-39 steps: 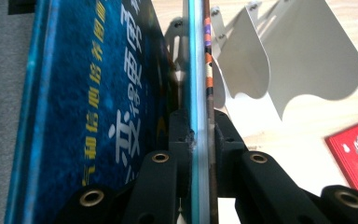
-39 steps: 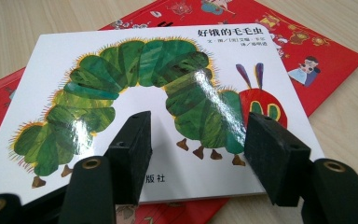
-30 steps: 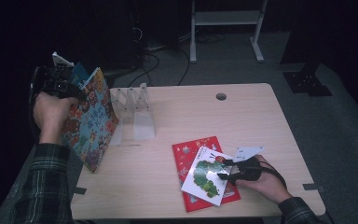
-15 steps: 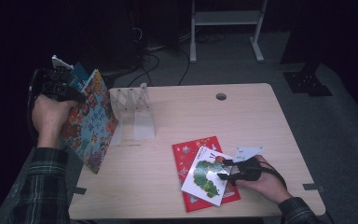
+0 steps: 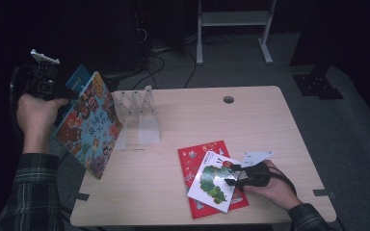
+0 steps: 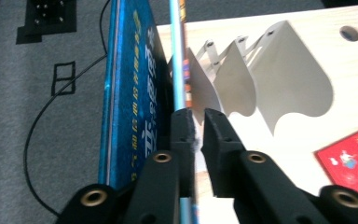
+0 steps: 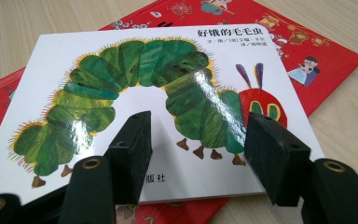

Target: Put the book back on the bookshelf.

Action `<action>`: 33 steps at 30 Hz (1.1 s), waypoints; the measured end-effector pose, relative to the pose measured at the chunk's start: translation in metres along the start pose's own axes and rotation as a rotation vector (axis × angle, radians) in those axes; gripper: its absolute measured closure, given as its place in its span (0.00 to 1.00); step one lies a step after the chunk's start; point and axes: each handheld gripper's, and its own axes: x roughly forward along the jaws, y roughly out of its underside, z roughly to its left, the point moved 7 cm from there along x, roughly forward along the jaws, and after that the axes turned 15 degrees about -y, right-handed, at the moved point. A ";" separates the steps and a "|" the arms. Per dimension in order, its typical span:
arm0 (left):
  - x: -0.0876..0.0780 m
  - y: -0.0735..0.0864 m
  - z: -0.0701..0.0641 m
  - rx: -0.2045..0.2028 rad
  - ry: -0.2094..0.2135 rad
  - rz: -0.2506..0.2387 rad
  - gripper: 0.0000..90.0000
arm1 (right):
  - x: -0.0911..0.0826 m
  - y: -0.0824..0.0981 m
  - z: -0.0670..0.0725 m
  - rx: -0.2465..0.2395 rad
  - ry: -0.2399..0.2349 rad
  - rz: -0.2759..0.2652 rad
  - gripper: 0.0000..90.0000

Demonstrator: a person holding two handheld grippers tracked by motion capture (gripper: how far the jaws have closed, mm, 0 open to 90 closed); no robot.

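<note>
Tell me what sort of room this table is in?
Probably a lab or recording studio, not a home: a bare wooden table on grey carpet, loose cables and a metal stand behind it, all against dark surroundings.

A dim lab or recording studio is suggested: a pale wooden table (image 5: 250, 125) with a cable hole (image 5: 228, 99), grey carpet (image 5: 318, 120), trailing cables (image 5: 166, 53) and a metal stand (image 5: 233, 29) beyond.
</note>
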 end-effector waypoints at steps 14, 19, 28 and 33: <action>0.003 0.013 -0.029 0.101 0.079 -0.004 1.00 | 0.000 0.000 0.000 0.000 0.000 0.000 0.45; 0.009 0.023 -0.048 0.145 0.104 0.003 1.00 | 0.000 0.000 0.000 0.002 0.001 0.000 0.45; 0.020 0.040 -0.077 0.194 0.159 0.006 0.99 | 0.000 0.000 0.000 0.007 0.003 -0.006 0.45; 0.027 0.051 -0.092 0.202 0.181 0.007 0.99 | 0.000 0.000 0.000 0.004 0.003 -0.004 0.45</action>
